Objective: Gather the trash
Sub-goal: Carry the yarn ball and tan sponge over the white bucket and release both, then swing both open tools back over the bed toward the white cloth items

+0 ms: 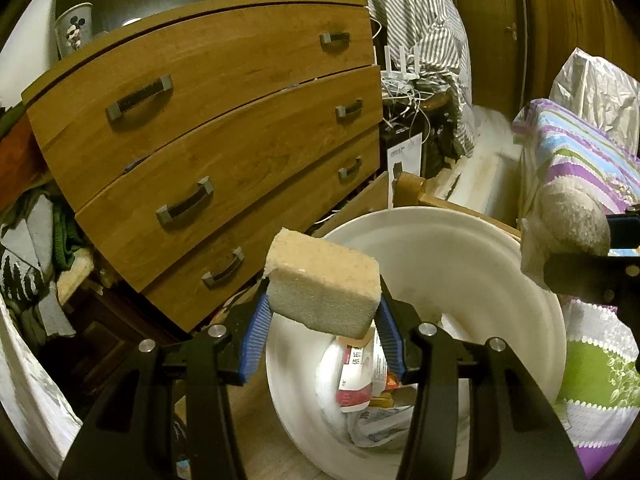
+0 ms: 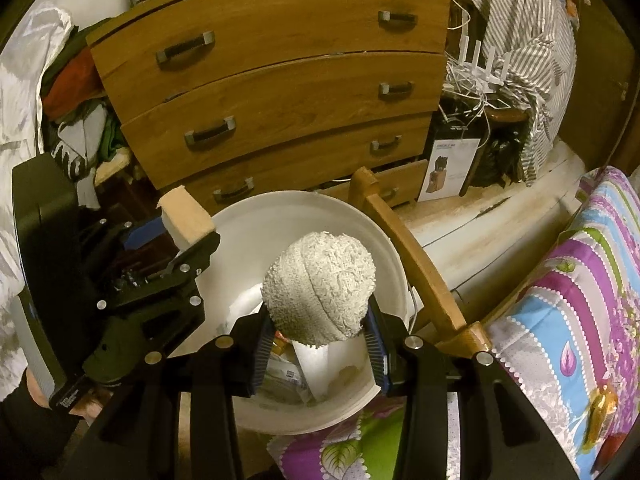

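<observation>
My left gripper (image 1: pixel 322 320) is shut on a tan rectangular sponge (image 1: pixel 322 284) and holds it over the near rim of a white trash bin (image 1: pixel 500 272). The bin holds crumpled paper and a red-and-white packet (image 1: pixel 356 376). My right gripper (image 2: pixel 318 340) is shut on a rolled grey-white woolly cloth (image 2: pixel 320 288), held above the same bin (image 2: pixel 256 220). The cloth also shows at the right of the left wrist view (image 1: pixel 568 232). The left gripper with the sponge (image 2: pixel 186 216) appears at the left of the right wrist view.
A wooden chest of drawers (image 1: pixel 208 128) stands behind the bin. A bed with a striped purple-green cover (image 2: pixel 572 300) and a wooden frame rail (image 2: pixel 412 256) lies to the right. Clothes pile up at the left (image 2: pixel 76 120); cables and a striped shirt (image 2: pixel 520 40) at the back right.
</observation>
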A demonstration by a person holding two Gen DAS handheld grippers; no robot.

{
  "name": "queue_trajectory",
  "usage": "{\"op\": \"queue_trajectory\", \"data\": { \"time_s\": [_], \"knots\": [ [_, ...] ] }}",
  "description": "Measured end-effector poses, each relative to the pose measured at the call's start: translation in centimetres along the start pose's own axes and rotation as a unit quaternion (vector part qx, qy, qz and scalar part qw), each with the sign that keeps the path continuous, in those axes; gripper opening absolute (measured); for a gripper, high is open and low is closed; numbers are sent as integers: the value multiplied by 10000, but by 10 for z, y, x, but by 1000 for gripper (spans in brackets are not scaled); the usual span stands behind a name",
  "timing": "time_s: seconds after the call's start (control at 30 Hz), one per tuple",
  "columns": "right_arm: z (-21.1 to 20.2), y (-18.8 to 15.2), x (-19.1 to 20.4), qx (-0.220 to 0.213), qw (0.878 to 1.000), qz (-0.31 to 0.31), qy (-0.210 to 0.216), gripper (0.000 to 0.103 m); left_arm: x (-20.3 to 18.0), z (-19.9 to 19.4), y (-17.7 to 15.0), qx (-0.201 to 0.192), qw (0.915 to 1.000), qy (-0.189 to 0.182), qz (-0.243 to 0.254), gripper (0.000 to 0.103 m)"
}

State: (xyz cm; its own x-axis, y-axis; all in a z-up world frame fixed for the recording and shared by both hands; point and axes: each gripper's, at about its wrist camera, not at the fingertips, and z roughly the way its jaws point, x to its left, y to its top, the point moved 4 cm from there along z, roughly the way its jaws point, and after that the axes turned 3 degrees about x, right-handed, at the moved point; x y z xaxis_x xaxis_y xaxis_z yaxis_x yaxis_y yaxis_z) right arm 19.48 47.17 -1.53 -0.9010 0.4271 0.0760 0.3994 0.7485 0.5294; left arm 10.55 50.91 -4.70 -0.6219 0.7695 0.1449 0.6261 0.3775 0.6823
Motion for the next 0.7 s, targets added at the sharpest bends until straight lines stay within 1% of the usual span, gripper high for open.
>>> {"op": "queue_trajectory", "data": {
  "time_s": [0.1,0.2,0.27,0.3,0.37,0.4,0.43,0.47,0.53,0.7],
  "knots": [
    [0,0,0,-39,10000,-30,-7,42,0,2,-1,18,10000,-9,2,48],
    [-3,2,2,-108,9999,-117,5,42,1,2,2,44,9999,-108,-40,48],
    [-5,4,3,-144,9998,-150,19,42,1,1,4,3,9999,-97,-41,48],
    [-6,5,3,-158,9997,-185,30,43,2,0,5,-23,10000,-87,-41,48],
    [-7,6,4,-189,9995,-240,37,50,1,0,7,-51,9999,-112,-47,49],
    [-8,7,4,-206,9994,-284,35,57,1,0,7,-40,9999,-146,-41,51],
    [-9,7,4,-221,9993,-307,6,64,0,2,7,5,9999,-153,-20,63],
    [-10,7,3,-247,9992,-319,-75,64,0,3,7,16,9999,-128,-21,73],
    [-10,7,1,-269,9991,-308,-98,65,-1,4,5,-26,10000,-63,0,74],
    [-7,5,-4,-268,9994,-215,-89,64,-4,8,3,25,10000,-34,56,74]
  ]
}}
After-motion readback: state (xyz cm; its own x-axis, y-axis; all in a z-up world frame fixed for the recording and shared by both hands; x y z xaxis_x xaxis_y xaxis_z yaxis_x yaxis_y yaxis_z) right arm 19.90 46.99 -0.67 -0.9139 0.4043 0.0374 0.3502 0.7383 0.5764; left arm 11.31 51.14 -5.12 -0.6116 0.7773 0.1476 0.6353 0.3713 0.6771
